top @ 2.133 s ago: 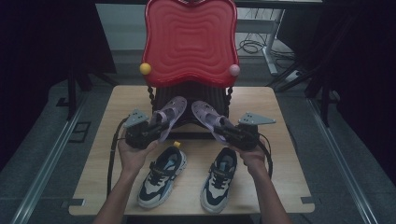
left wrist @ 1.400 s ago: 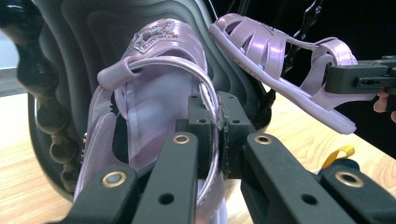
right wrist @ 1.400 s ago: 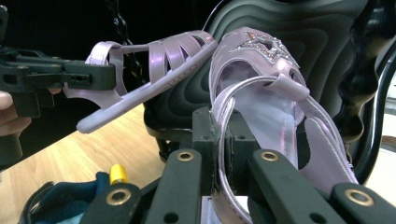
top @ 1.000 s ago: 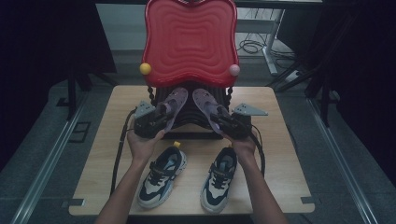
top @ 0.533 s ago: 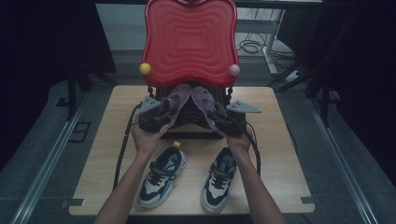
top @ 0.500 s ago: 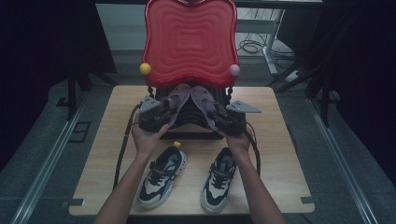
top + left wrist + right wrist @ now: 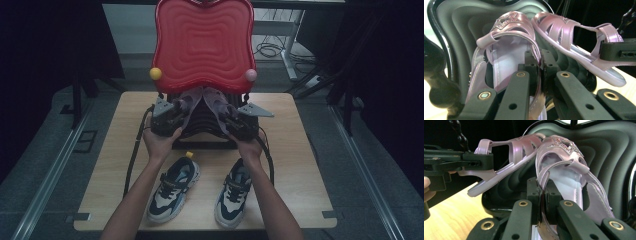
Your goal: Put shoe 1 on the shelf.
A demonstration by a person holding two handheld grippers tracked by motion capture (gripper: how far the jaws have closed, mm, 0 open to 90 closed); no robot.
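- Sandals, pink pair, both up at the dark ribbed rack [image 7: 202, 117] under the red wavy panel [image 7: 204, 42], far-centre of the table [image 7: 300, 165].
- Left sandal [image 7: 506, 60]: left gripper [image 7: 538, 65] clamped shut on its side strap, near the heel. Strap sits pinched between the jaws, toe pointing away into the rack, star trim up.
- Right sandal [image 7: 566, 172]: right gripper [image 7: 541, 188] shut on its strap the same way; mirror setup.
- Why held so, imo: strap is the only thin edge the jaws can bite, and heel-end grip leaves toes free to go in first onto the ribbed slope.
- Toes converge at rack centre, soles close together, can't tell if touching.
- High view: both grippers [image 7: 167, 117] [image 7: 240, 125] flank the rack, L and R, hands behind them.
- Sneakers [image 7: 172, 187] [image 7: 234, 192] sit on the near half of the table, untouched, well apart from the grippers.
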